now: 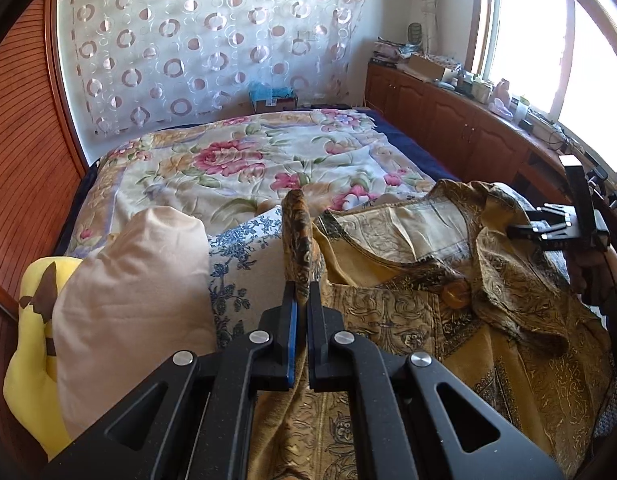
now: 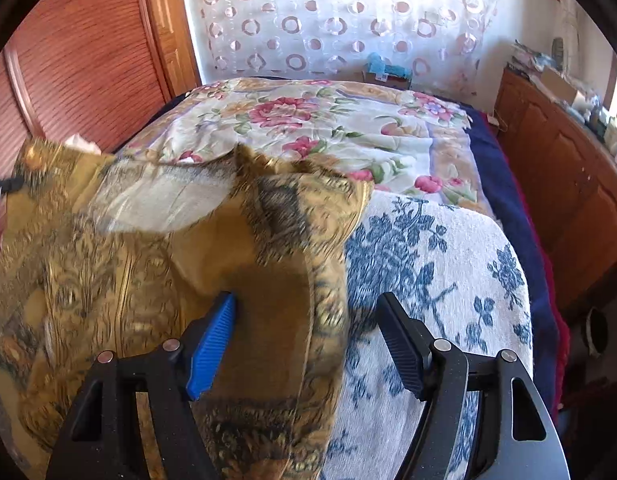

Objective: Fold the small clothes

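Garment (image 1: 408, 320) edge pinched in left tongs (image 1: 302, 292).

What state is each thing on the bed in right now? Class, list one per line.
Left gripper: shut on a raised fold of the golden patterned garment.
Right gripper: open, jaws straddling the garment's edge.
Golden patterned garment: rumpled, unfolded, collar open.
Blue-and-white floral towel: spread flat under the garment.
Beige pillow: propped against the yellow plush toy.

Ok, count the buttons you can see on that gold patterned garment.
1. A single amber button sits below the neckline of the gold paisley garment, near its middle in the left wrist view. Folds may hide others.
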### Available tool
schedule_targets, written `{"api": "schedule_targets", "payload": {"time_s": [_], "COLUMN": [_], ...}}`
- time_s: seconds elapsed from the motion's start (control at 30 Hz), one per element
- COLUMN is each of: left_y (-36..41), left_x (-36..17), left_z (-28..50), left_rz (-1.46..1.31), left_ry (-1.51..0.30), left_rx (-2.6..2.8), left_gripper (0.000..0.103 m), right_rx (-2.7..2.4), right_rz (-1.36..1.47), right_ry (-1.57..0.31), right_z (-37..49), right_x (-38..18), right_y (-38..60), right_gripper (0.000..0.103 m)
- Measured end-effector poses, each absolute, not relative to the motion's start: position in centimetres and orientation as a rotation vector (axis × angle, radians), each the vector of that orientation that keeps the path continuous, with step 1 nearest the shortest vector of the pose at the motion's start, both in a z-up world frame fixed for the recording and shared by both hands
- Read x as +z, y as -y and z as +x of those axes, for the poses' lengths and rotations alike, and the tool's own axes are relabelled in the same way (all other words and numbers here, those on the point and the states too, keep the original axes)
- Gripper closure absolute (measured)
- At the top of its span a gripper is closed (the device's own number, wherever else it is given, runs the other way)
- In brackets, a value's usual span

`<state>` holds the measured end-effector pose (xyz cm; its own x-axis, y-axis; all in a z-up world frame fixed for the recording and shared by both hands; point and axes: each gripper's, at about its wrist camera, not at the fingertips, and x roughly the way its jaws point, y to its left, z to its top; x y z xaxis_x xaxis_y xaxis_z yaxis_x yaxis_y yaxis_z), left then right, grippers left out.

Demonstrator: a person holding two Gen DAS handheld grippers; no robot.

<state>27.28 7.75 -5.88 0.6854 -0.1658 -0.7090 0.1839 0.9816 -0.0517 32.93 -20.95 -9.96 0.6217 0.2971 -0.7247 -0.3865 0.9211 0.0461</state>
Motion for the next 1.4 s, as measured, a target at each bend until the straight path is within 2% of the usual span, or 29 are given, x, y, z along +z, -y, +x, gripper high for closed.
{"api": "schedule_targets", "payload": {"time_s": [0.1,0.13,0.17,0.2,0.27,0.3,0.67,0.87,1.13,1.4], "left_y": [-7.8,-8.0,-8.1,-8.2,-8.2,-8.2,-8.6,-10.3,-12.5,-12.9], "left_x": [-6.4,-6.4,-6.4,-6.3,-5.8,-5.5,-1.4,-1.7,-4.2,-7.9], "left_z": [27.5,27.5,27.4,27.2,26.4,25.9,18.0,13.3,4.0,-1.4], "left_rz": [0.014,0.006,0.001,-0.004,-0.010,-0.012,-0.029,-0.027,-0.106,-0.196], "left_ry": [-0.797,-0.795,-0.794,-0.789,-0.770,-0.758,-0.622,-0.609,-0.582,-0.637], "left_rx": [-0.196,-0.193,-0.192,-0.191,-0.196,-0.200,-0.200,-0.173,-0.143,-0.142], "left_gripper": [0.098,0.098,0.098,0.099,0.099,0.099,0.099,0.099,0.099,0.099], "right_rx": [0.400,0.404,0.412,0.427,0.438,0.439,0.495,0.530,0.534,0.535], "right_rz": [-0.101,-0.102,-0.104,-0.103,-0.126,-0.137,-0.041,-0.031,0.010,0.035], "right_ry": [-0.825,-0.826,-0.825,-0.825,-0.813,-0.799,-0.556,-0.509,-0.558,-0.679], "right_z": [34.2,34.3,34.4,34.4,34.2,33.8,24.2,16.8,6.4,-1.5], "right_x": [-9.8,-9.7,-9.7,-9.6,-9.3,-9.0,-3.6,-3.5,-6.7,-10.4], "right_y": [20.9,20.7,20.5,20.4,20.0,19.8,22.1,23.5,27.1,30.0], "right_gripper": [0.030,0.037,0.051,0.059,0.091,0.094,0.099,0.099,0.099,0.099]}}
